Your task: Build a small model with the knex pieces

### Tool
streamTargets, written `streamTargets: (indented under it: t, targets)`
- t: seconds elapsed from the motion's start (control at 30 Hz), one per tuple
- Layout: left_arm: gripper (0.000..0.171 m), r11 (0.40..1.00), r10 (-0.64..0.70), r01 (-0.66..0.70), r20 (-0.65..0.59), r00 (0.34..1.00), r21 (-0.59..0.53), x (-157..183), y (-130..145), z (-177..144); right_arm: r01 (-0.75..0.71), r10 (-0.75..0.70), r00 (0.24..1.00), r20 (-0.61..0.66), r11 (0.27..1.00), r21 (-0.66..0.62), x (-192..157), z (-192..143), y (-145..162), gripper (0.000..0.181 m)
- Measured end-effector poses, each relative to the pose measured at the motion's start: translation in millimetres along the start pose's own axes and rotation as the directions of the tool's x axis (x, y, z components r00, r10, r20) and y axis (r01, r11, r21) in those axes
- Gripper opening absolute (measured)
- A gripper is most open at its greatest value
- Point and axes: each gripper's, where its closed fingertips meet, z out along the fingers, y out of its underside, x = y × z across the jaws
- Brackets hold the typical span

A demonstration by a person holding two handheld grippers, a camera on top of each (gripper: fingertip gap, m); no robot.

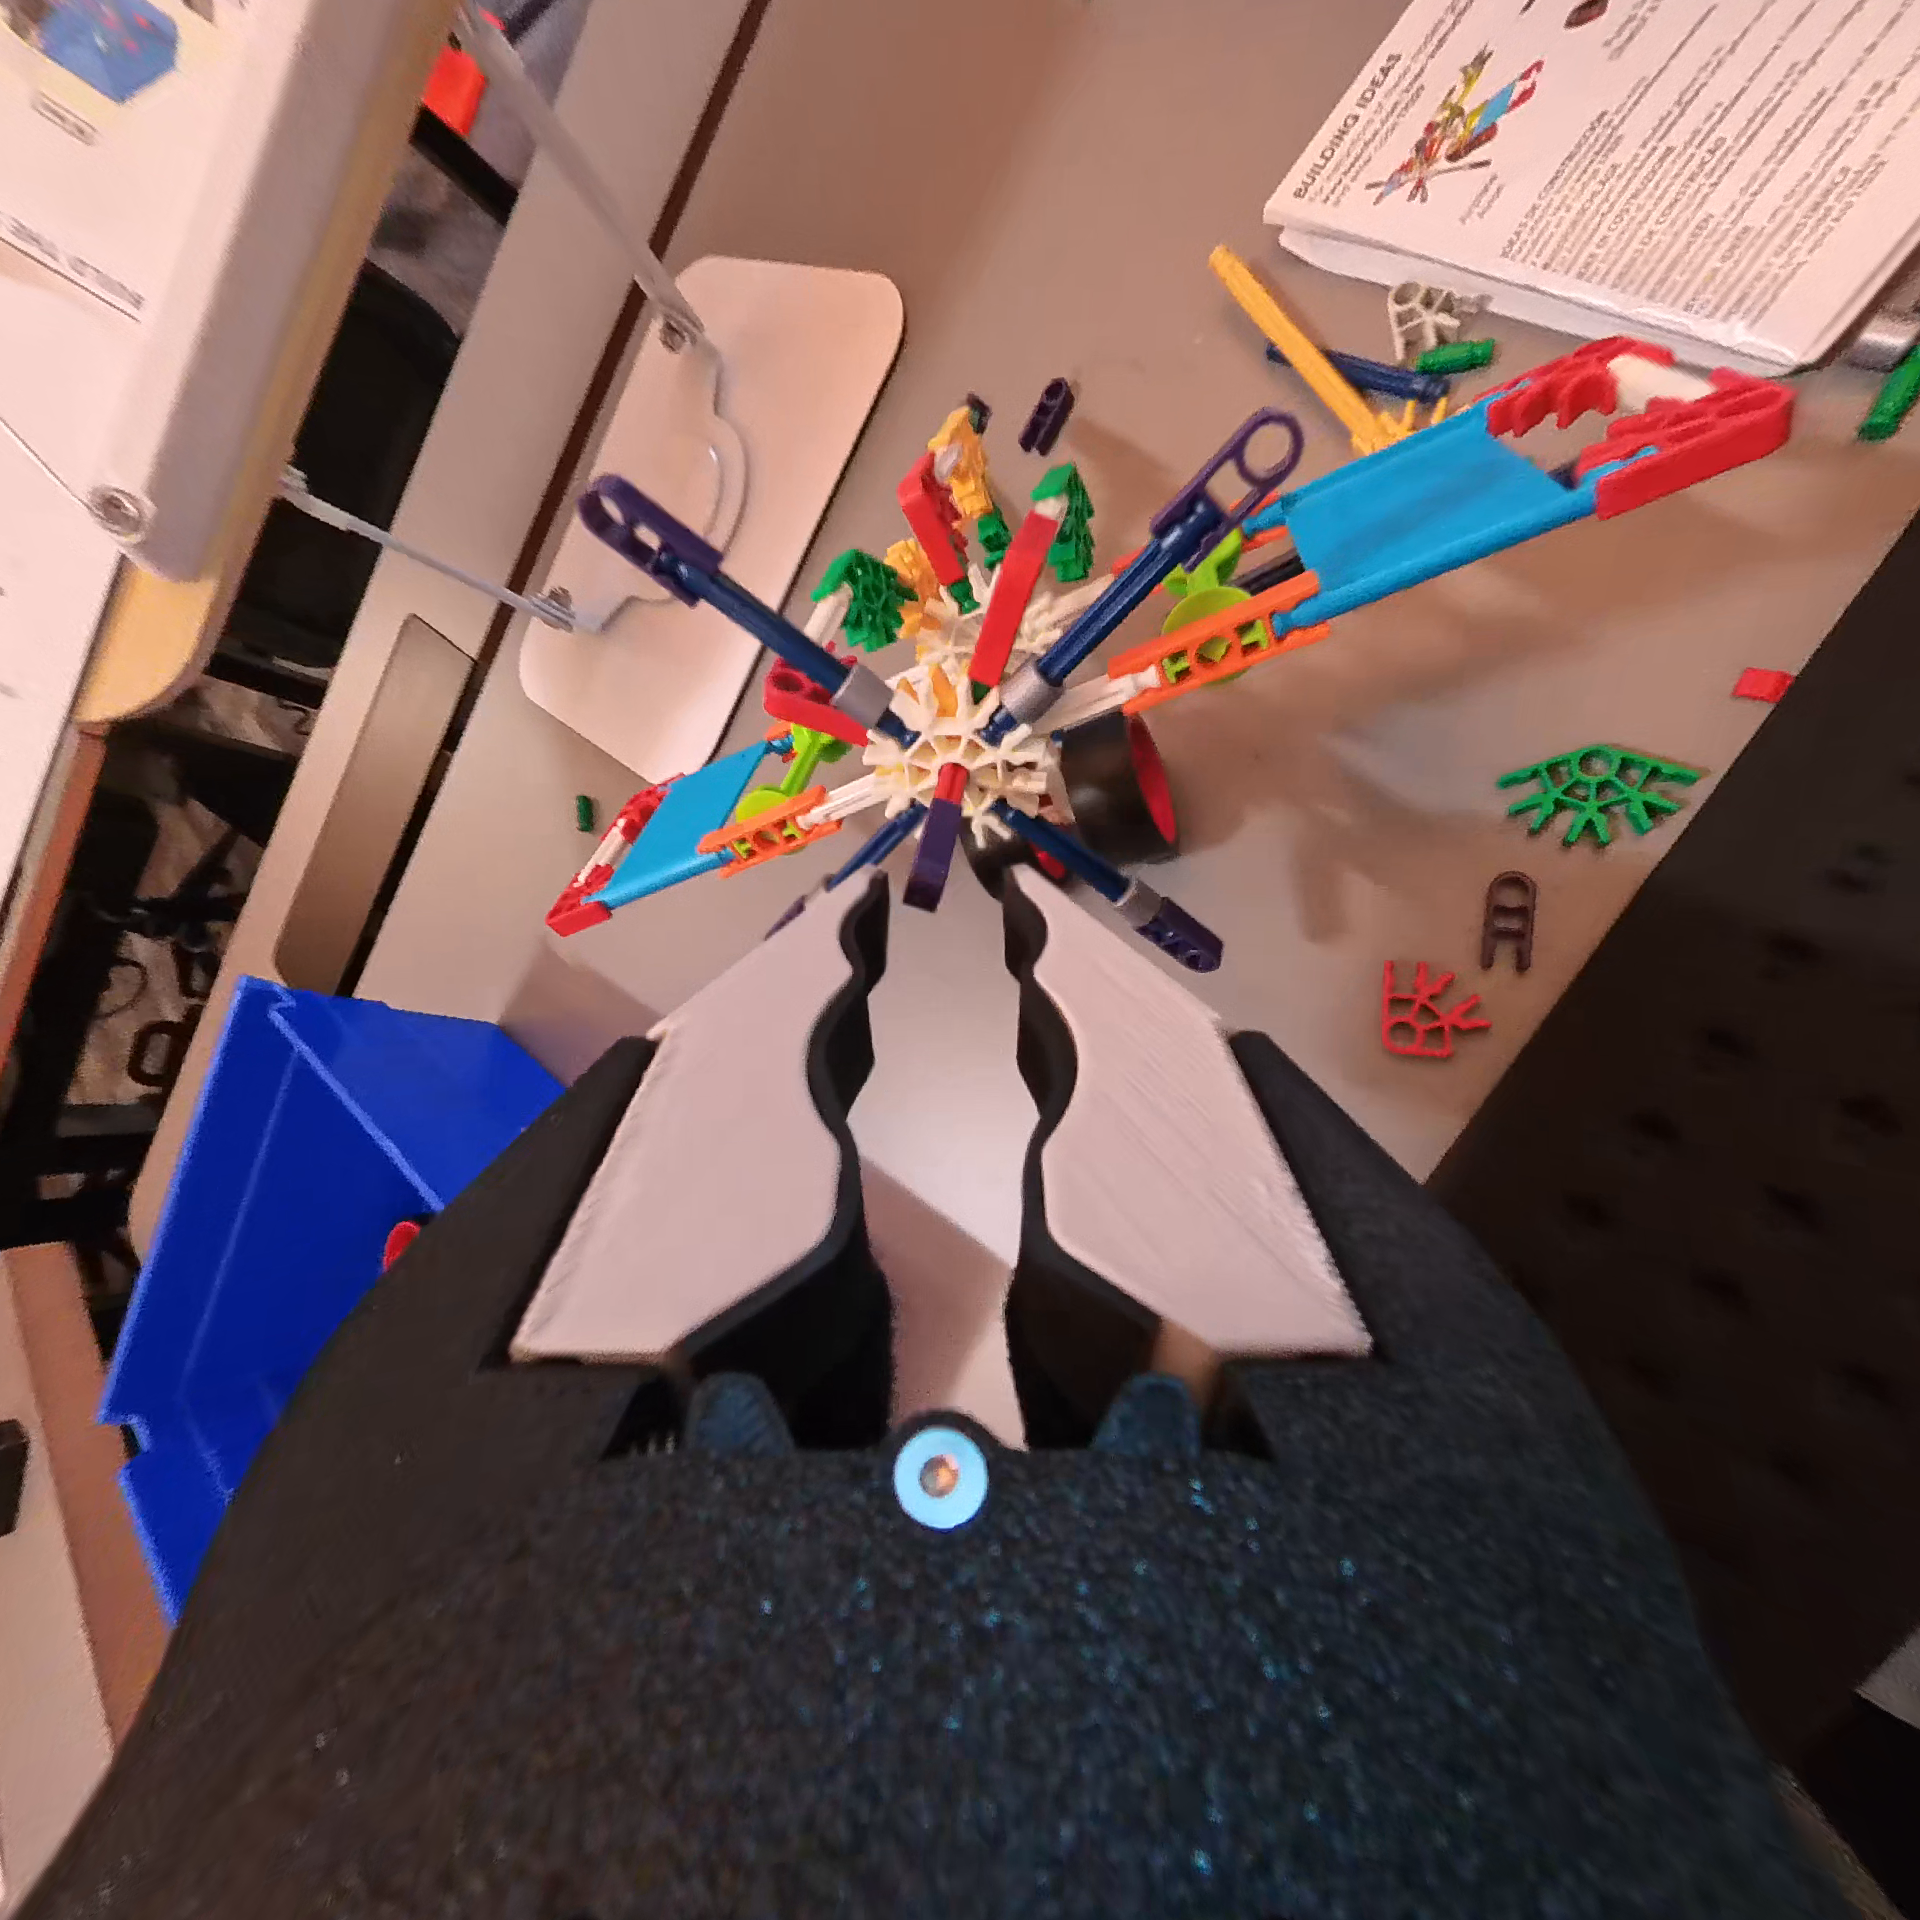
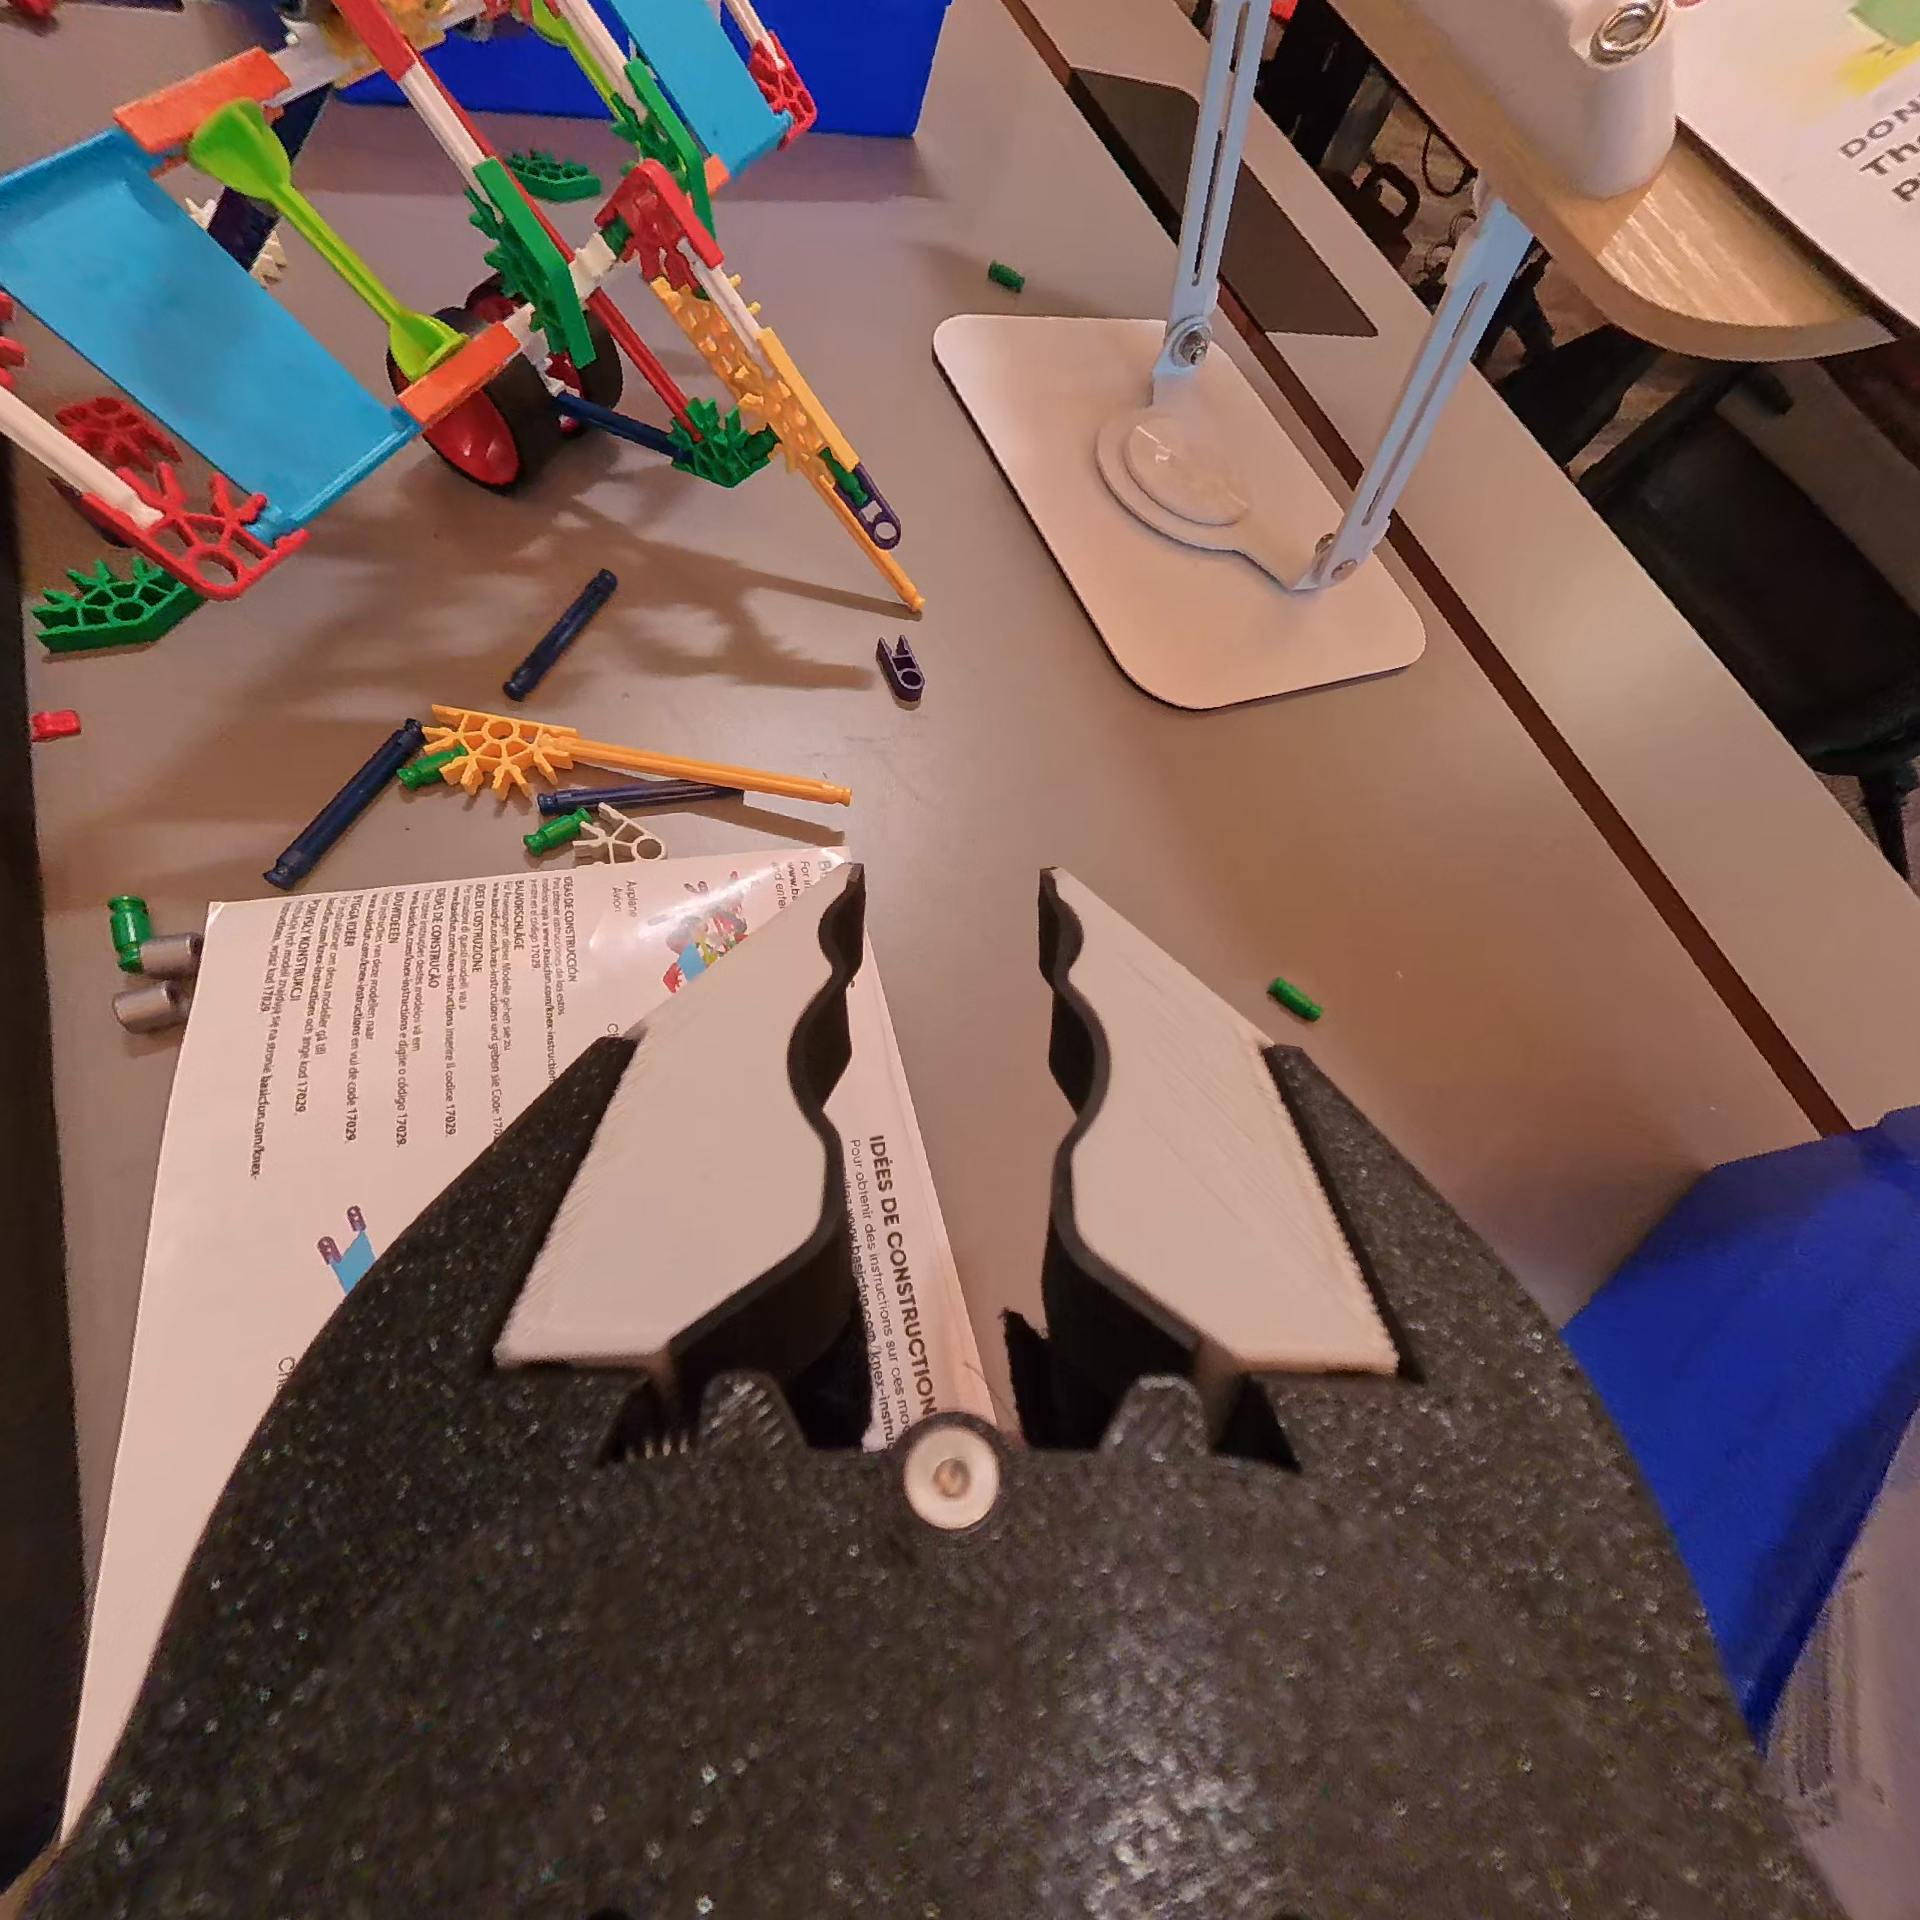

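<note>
A colourful rod-and-connector toy model point(image 1: 956, 748) with blue panels and a black wheel stands on the grey table. I see it from above in the left wrist view. My left gripper point(image 1: 945, 883) hovers right over it. Its jaws stand narrowly apart, with the end of a purple connector point(image 1: 932, 847) between the tips and a small gap showing on each side. In the right wrist view the model point(image 2: 208, 312) is at the far left. My right gripper point(image 2: 951, 883) is open and empty, low over the edge of a white printed booklet point(image 2: 416, 1039).
Loose pieces lie around: a yellow connector on a rod point(image 2: 499, 748), dark blue rods point(image 2: 561, 636), a green connector point(image 1: 1595, 790), a red connector point(image 1: 1423, 1013). A white stand base point(image 2: 1195, 582) sits to the right and a blue bin point(image 1: 291, 1195) beside the left gripper. About 25 centimeters separates my left fingertips from my right.
</note>
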Motion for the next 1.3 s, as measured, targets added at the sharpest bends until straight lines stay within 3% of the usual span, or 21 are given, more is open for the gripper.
streamTargets:
  t: [0.13,0.47,0.87,0.93,1.17,1.23,1.3]
  targets:
    - [0.008,0.999,0.05,-0.05,0.023,0.998,-0.016,-3.1,-3.7,2.0,-0.001,0.001,1.0,-0.002,1.0,-0.003,0.8,0.0,1.1,0.034]
    - [0.007,1.0,-0.018,0.018,-0.01,1.0,0.013,-7.8,-7.3,16.5,0.01,-0.01,1.0,0.003,1.0,-0.001,-2.5,1.1,-1.1,0.033]
    - [0.007,0.986,-0.091,0.083,-0.048,0.995,-0.143,18.8,40.0,65.6,0.019,-0.018,1.0,0.014,1.0,-0.006,-6.3,3.1,-1.2,0.033]
    - [0.018,0.98,-0.09,0.08,-0.05,0.995,-0.182,19.4,47.8,67.0,0.018,-0.018,1.0,0.013,1.0,-0.006,-6.1,3.0,-1.2,0.034]
    - [0.032,0.982,-0.189,0.189,-0.072,0.979,-0.018,7.1,32.5,43.2,0.023,-0.023,1.0,0.013,1.0,0.007,-6.7,0.9,-5.5,0.033]
    - [0.034,0.988,-0.142,0.147,-0.093,0.985,0.047,13.5,17.9,40.0,0.027,-0.027,1.0,0.013,1.0,0.006,-7.8,1.2,-5.8,0.033]
    - [0.034,0.994,-0.089,0.091,-0.03,0.996,0.054,11.9,11.2,42.4,0.028,-0.028,0.999,0.014,1.0,0.005,-8.3,1.6,-5.6,0.033]
